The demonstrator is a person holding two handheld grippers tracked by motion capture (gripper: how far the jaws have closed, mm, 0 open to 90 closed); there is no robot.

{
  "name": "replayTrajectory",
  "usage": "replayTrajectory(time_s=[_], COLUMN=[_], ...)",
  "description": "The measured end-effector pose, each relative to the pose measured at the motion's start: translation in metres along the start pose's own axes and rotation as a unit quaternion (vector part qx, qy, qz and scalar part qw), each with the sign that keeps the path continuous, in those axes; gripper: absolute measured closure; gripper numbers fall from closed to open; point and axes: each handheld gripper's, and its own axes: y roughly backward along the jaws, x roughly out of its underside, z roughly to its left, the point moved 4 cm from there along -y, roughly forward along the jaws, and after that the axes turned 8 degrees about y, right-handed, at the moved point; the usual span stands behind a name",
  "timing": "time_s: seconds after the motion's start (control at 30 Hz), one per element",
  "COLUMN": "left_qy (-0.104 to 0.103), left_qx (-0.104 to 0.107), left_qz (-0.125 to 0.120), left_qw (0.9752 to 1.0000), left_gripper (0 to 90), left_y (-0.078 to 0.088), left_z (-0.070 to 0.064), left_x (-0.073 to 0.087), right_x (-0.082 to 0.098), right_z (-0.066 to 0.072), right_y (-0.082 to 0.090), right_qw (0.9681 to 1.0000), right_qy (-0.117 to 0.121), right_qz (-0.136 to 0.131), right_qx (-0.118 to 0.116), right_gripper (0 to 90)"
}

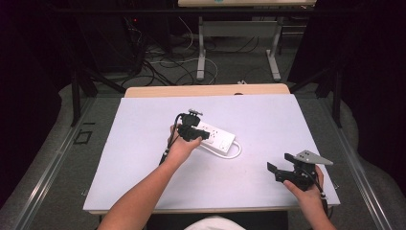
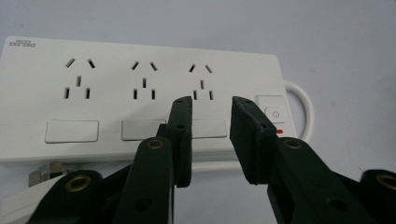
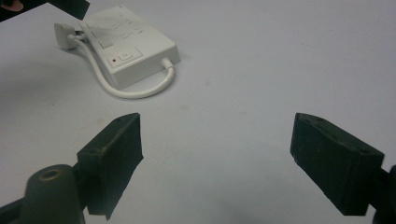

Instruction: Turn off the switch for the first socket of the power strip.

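Note:
A white power strip (image 1: 219, 139) with three socket groups lies near the middle of the white table cover (image 1: 139, 148). Its white cord (image 1: 235, 152) loops at the right end, and its plug (image 2: 25, 198) rests against the near side. My left gripper (image 1: 192, 132) hovers over the strip's left part. In the left gripper view, the left gripper (image 2: 211, 106) is open by a narrow gap with nothing in it, in front of the third socket group of the power strip (image 2: 140, 79), beside the switch (image 2: 273, 112). My right gripper (image 1: 280, 162) stands wide open near the front right corner; in its own view, the right gripper (image 3: 217, 140) faces the power strip (image 3: 135, 46).
The table's wooden back edge (image 1: 206, 90) shows beyond the cover. Behind it, several cables (image 1: 163, 62) lie on the floor around the legs of another table (image 1: 201, 52). Metal rails (image 1: 48, 167) run along both sides.

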Motion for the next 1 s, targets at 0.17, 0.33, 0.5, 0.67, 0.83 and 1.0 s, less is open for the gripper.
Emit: replayTrajectory(time_s=[0.17,0.33,0.5,0.67,0.83,1.0], left_qy=[-0.015,-0.026,-0.027,-0.047,-0.06,-0.05], left_qx=[0.007,0.003,0.001,-0.004,-0.003,-0.003], left_qz=[-0.008,-0.01,-0.017,-0.016,-0.025,-0.031], left_qw=[0.9998,0.9996,0.9995,0.9988,0.9979,0.9982], left_gripper=[62.1,52.8,43.1,37.8,35.9,30.8], left_y=[0.005,0.009,0.014,0.022,0.031,0.039], left_z=[-0.001,-0.003,-0.005,-0.005,-0.005,-0.003], left_x=[0.0,0.002,0.002,0.003,0.006,0.009], right_x=[0.0,0.0,0.0,0.0,0.0,0.0], right_z=[0.0,0.0,0.0,0.0,0.0,0.001], right_y=[0.0,0.0,0.001,0.001,0.002,0.002], right_qw=[1.0,1.0,1.0,1.0,1.0,1.0], right_qy=[0.0,0.001,0.0,0.0,0.003,0.002], right_qz=[-0.002,-0.003,-0.003,-0.004,0.003,0.003], right_qx=[-0.001,-0.003,-0.002,-0.002,0.001,0.001], right_gripper=[16.3,16.3,16.3,16.3,16.3,16.3])
